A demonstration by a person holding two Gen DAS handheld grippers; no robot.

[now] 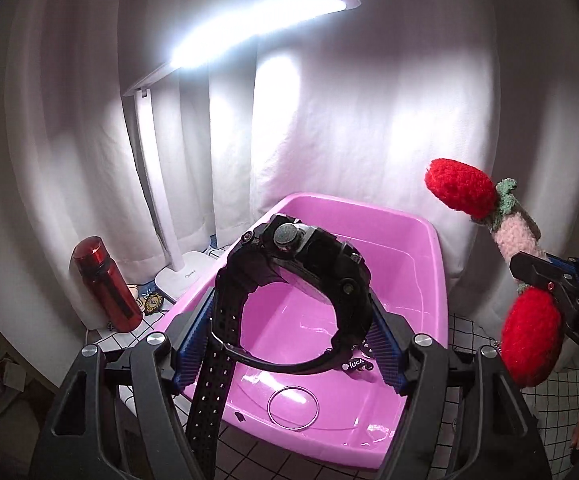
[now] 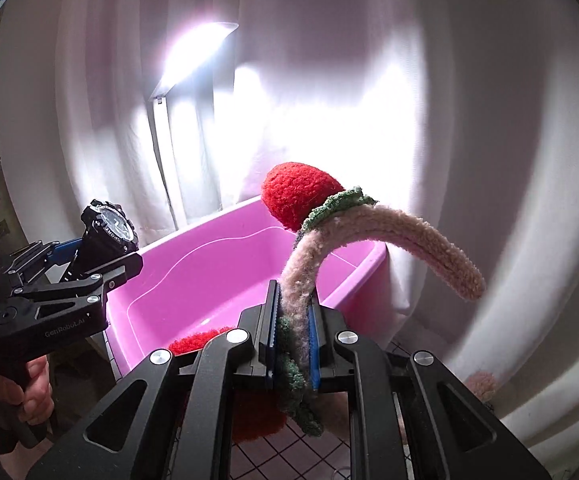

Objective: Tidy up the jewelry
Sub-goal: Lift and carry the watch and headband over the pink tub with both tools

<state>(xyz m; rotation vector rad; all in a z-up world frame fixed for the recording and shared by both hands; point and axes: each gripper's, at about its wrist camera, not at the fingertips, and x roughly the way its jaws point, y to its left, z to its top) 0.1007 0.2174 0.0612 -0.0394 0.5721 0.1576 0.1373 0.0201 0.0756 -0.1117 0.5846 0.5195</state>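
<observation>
My left gripper [image 1: 289, 332] is shut on a black sport watch [image 1: 313, 256] and holds it above the near edge of a pink plastic tub [image 1: 421, 264]. In the right wrist view the watch [image 2: 107, 228] shows at the left over the tub [image 2: 193, 272]. My right gripper [image 2: 293, 320] is shut on a fuzzy pink headband with red strawberries [image 2: 373, 224], held upright to the right of the tub. In the left wrist view the headband [image 1: 517, 232] and right gripper [image 1: 537, 276] are at the right. A thin ring bangle [image 1: 293, 406] and a small black charm [image 1: 355, 365] lie in the tub.
A lit white desk lamp [image 1: 177, 184] stands behind the tub at the left, with a red bottle [image 1: 105, 284] beside it. A white curtain [image 1: 369, 100] hangs behind. The table has a black-and-white grid cloth [image 1: 473, 328].
</observation>
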